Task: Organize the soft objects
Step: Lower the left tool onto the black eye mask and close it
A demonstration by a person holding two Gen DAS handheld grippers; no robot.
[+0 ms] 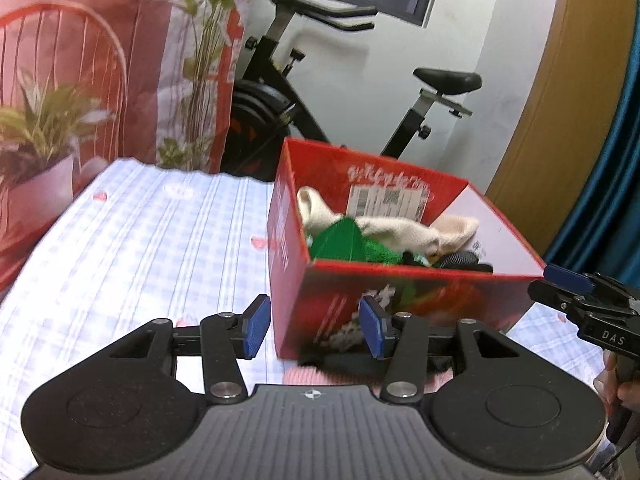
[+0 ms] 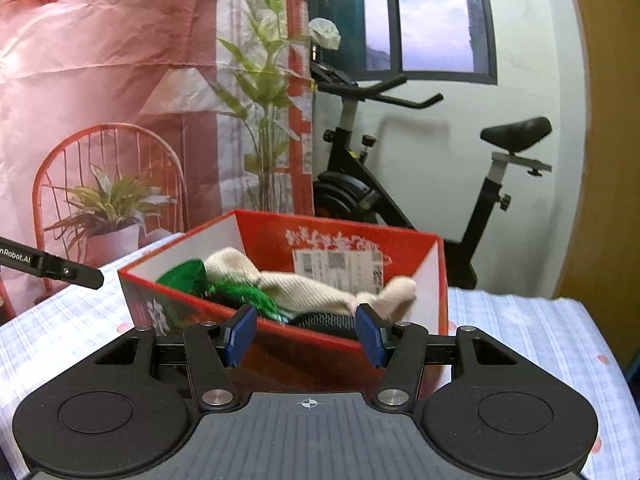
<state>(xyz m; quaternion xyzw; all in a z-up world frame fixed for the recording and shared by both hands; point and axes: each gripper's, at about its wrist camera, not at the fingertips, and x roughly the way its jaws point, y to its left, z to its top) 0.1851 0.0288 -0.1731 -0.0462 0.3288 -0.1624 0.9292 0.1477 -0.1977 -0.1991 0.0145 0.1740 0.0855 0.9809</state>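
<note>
A red cardboard box [image 1: 400, 300] stands on the checked bedsheet and also shows in the right wrist view [image 2: 328, 360]. Inside lie a cream cloth [image 1: 400, 232] [image 2: 312, 288], a green cloth [image 1: 348, 240] [image 2: 240, 290] and a dark item [image 1: 460, 260] [image 2: 324, 320]. My left gripper [image 1: 315, 327] is open and empty, just in front of the box's near left corner. My right gripper [image 2: 306, 335] is open and empty, at the box's near wall. The right gripper also shows at the right edge of the left wrist view [image 1: 572, 284].
The bed [image 1: 132, 248] with its pale checked sheet extends left of the box. A black exercise bike [image 2: 400, 184] stands behind against the white wall. A red printed backdrop [image 2: 120, 100] with a chair and plants hangs at the left. A wooden panel [image 1: 560, 100] is at the right.
</note>
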